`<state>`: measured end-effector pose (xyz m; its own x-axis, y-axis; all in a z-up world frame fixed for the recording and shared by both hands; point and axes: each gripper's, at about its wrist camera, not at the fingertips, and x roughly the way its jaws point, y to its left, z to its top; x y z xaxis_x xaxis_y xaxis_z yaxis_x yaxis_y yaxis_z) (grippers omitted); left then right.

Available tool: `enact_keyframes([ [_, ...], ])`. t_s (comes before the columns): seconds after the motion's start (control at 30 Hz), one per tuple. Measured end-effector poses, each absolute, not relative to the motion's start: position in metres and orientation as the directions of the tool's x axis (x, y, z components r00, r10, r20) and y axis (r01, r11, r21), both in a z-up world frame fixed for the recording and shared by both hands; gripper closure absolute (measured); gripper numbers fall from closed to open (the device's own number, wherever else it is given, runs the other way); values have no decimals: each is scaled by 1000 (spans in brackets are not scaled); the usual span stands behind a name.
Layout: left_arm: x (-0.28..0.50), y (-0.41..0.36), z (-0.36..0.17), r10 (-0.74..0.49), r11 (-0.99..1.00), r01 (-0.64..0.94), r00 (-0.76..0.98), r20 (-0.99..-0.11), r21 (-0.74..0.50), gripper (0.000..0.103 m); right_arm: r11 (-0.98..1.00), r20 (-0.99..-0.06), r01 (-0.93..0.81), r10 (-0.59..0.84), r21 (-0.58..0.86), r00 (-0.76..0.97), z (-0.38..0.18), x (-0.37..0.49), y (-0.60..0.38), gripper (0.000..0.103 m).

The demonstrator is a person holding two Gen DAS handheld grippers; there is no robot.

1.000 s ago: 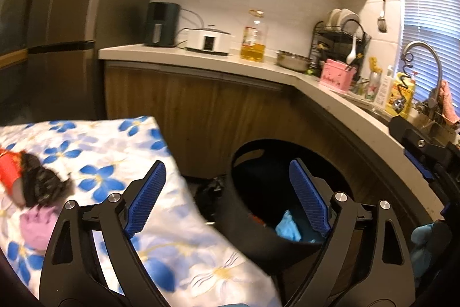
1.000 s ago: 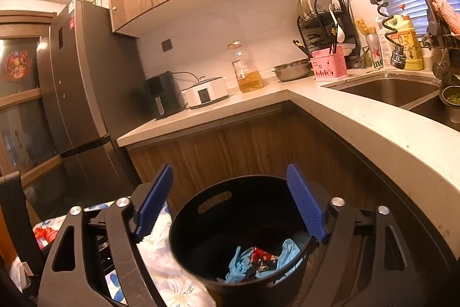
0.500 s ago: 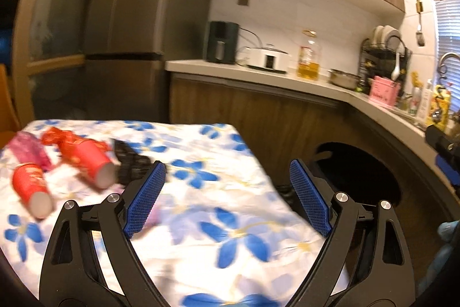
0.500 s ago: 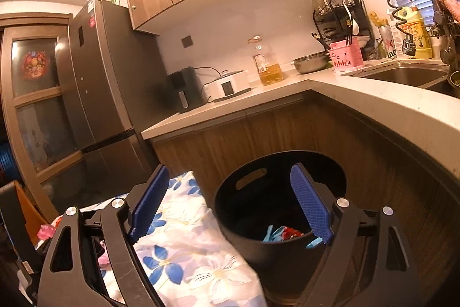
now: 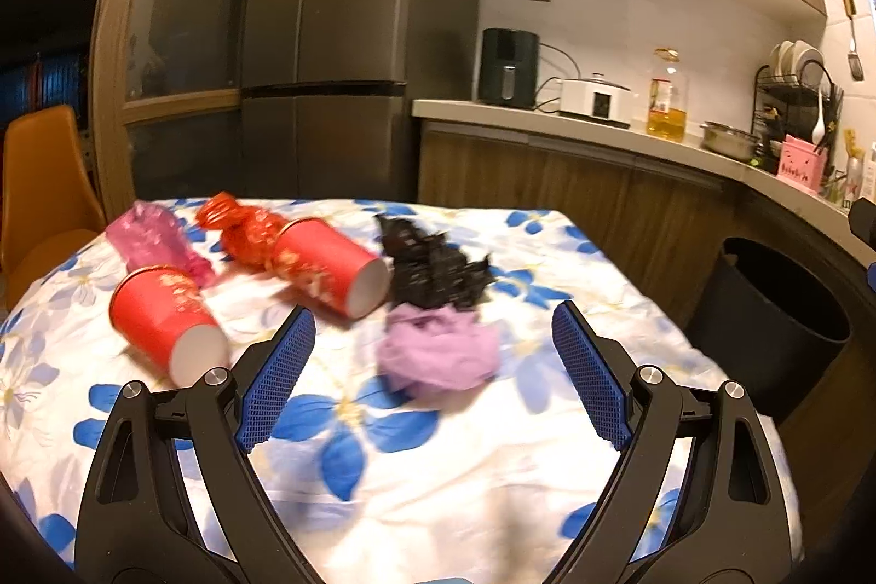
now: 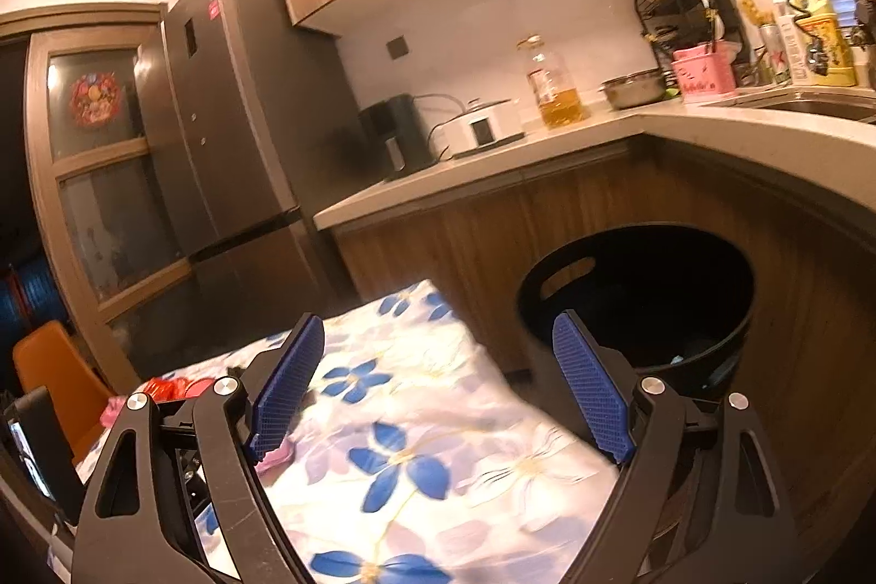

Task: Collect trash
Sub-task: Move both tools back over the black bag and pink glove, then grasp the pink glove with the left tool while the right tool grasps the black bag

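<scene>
Left gripper [image 5: 427,365] wide open, empty; purple wad [image 5: 438,354] lies dead ahead, between jaws. Right gripper [image 6: 438,381] open, empty, farther.

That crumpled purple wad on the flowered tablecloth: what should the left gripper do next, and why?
Probably ease forward and down until the crumpled purple wad sits between its pads. The left gripper is open and empty, and the wad lies loose just ahead of it.
</scene>
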<state>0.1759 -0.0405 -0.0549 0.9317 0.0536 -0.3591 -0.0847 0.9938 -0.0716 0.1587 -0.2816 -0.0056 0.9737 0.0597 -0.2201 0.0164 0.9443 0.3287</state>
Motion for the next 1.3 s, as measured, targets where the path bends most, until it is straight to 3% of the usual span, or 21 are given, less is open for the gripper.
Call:
enact_keyframes([
  [0.43, 204, -25, -73, 37, 993, -80, 909, -415, -88, 17, 954, -240, -40, 116, 299, 964, -13, 178, -250, 19],
  [0.73, 240, -31, -95, 6, 997, -50, 845, -535, -67, 57, 957, -270, -41, 121, 286, 955, -21, 195, -246, 19],
  [0.9, 245, -23, -104, -56, 991, -24, 818, -572, -131, 86, 960, -292, -59, 141, 273, 946, -24, 205, -235, 20],
  [0.97, 244, -17, -106, -75, 988, -20, 813, -578, -156, 92, 962, -299, -70, 151, 263, 942, -26, 208, -228, 20],
  [1.17, 221, 2, -100, -113, 976, -15, 816, -567, -216, 98, 963, -325, -109, 188, 248, 927, -33, 220, -207, 22],
  [1.3, 192, 19, -86, -79, 981, -29, 846, -528, -193, 98, 960, -348, -141, 222, 243, 911, -40, 231, -186, 22],
])
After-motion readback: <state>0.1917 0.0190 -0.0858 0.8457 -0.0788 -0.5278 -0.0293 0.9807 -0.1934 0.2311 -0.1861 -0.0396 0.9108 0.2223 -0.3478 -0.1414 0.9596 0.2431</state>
